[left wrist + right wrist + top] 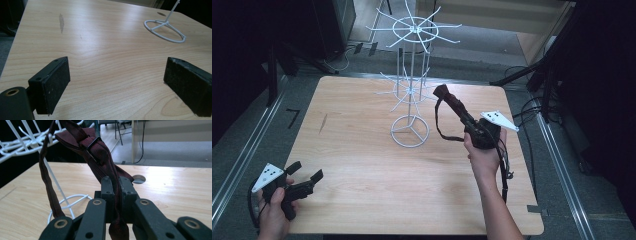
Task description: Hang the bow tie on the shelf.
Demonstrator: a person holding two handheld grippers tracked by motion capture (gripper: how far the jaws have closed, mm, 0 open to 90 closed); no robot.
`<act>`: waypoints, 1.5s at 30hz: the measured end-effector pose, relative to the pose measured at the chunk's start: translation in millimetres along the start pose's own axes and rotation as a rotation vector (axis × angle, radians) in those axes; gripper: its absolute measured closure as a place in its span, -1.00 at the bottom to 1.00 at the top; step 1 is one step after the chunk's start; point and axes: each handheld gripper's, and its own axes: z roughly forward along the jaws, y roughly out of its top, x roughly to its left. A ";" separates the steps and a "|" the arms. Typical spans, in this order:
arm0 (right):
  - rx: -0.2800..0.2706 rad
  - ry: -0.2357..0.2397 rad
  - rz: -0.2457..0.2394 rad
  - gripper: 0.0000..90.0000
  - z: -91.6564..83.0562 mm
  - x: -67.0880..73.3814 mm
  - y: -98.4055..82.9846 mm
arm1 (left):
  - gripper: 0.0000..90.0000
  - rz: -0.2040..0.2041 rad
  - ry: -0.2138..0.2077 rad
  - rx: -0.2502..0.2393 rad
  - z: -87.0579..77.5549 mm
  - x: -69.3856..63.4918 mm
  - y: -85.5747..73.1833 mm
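Right hand-held gripper (459, 111), clamped on a dark red bow tie (100, 157), is holding it just right of the white wire rack's (411, 95) lower prongs, strap dangling; left hand-held gripper (305, 172), jaws apart, is idling far off.

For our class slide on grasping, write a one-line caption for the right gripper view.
Right hand-held gripper clamps a dark red bow tie, its strap looping down beside the white wire rack.
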 end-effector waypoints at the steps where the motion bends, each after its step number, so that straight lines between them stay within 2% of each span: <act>1: 0.004 -0.002 -0.006 0.89 1.1 0.7 -1.6 | -0.84 0.002 0.001 0.001 0.0 -0.2 0.0; 12: 0.056 -0.011 -0.033 0.88 14.1 7.2 -16.8 | -0.84 0.003 0.006 0.003 -0.1 -0.3 0.1; 24: 0.089 -0.006 -0.050 0.88 25.1 14.6 -29.3 | -0.84 0.005 -0.001 0.000 0.0 -0.2 -0.1; 37: 0.139 0.008 -0.039 0.85 43.0 22.1 -49.3 | -0.84 0.007 -0.006 -0.003 -0.3 -0.2 -0.2; 45: 0.175 -0.005 -0.037 0.84 51.3 18.7 -58.0 | -0.84 0.006 -0.007 -0.003 -0.3 0.1 -0.2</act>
